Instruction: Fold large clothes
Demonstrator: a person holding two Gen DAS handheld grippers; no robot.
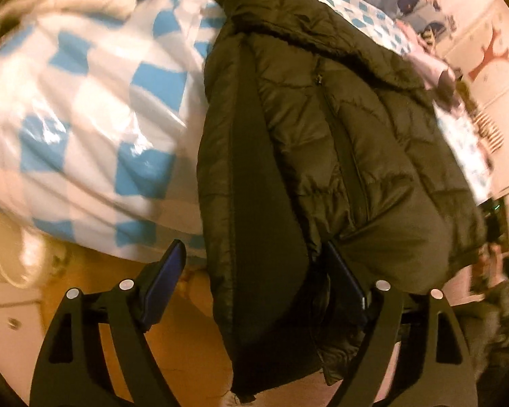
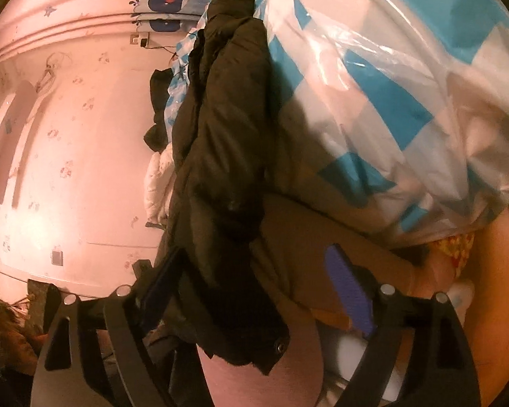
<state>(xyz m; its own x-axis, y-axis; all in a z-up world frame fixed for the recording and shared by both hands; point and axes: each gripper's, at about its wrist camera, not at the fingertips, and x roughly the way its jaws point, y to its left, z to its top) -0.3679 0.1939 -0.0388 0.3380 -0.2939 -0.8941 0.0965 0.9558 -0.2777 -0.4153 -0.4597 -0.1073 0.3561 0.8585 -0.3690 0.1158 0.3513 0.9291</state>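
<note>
On a bed covered in blue-checked bedding (image 1: 85, 108), a dark quilted jacket (image 1: 322, 135) lies folded. The left gripper (image 1: 254, 281) and right gripper (image 2: 251, 278) both gape wide, jacket hem between unpressed pads.

Jacket (image 1: 322, 142) hem cut off below frame; striped clutter (image 1: 488, 129) at right too blurred.

Black-framed tools (image 1: 254, 271) (image 2: 254, 278), seemingly blue pads, silver screws.
</note>
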